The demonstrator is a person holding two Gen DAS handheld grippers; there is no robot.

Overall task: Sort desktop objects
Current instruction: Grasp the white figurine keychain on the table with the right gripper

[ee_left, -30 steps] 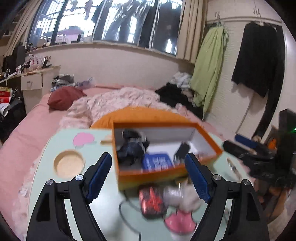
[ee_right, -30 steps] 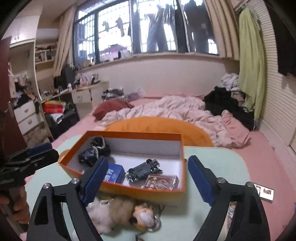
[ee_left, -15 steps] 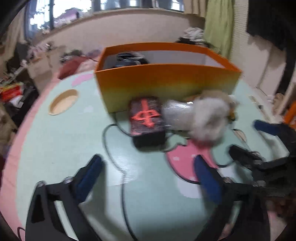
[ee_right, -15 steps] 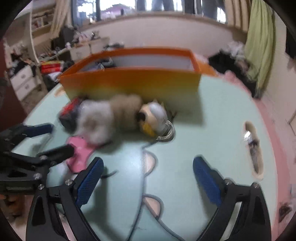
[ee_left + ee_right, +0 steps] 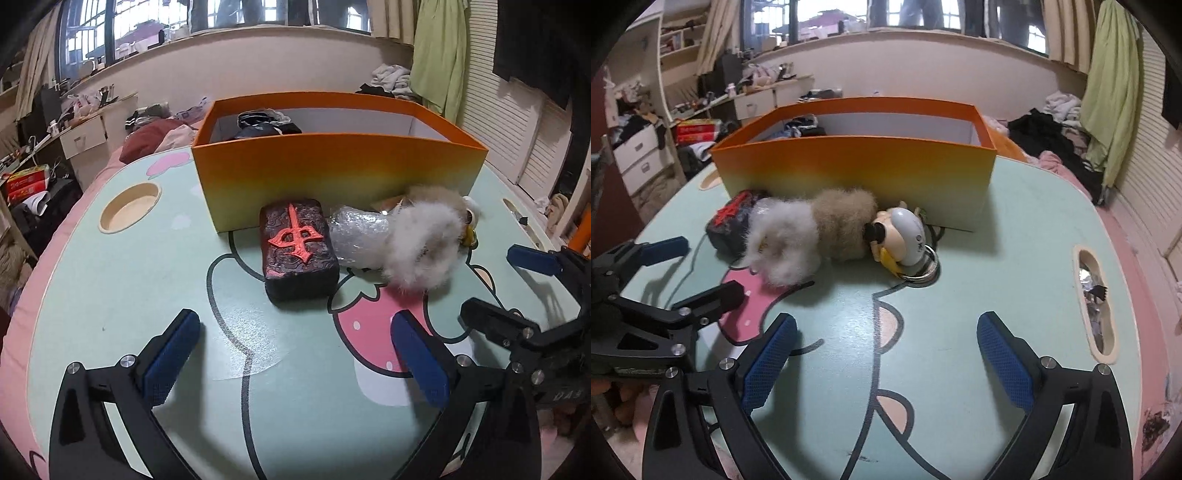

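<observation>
An orange box [image 5: 332,173] [image 5: 857,166] stands on the pale green table [image 5: 129,288], with dark items inside at its far left. In front of it lie a black block with a red character [image 5: 297,245] [image 5: 731,221], a plastic-wrapped lump [image 5: 356,234] and a furry keychain toy [image 5: 424,240] [image 5: 820,232] with a round white head [image 5: 905,236] and metal rings. My left gripper [image 5: 295,354] hovers open low over the table, short of the block, nothing between its fingers. My right gripper [image 5: 886,350] is open too, nearer than the toy's head.
A round cup recess [image 5: 129,206] sits at the table's left. A slot recess [image 5: 1095,302] with small bits is at the right. The right gripper [image 5: 524,291] shows beside the toy in the left wrist view. A bed with clothes lies behind.
Both grippers have dropped from above the box to just over the table in front of it. The left jaws have spread wider. The objects have not moved.
</observation>
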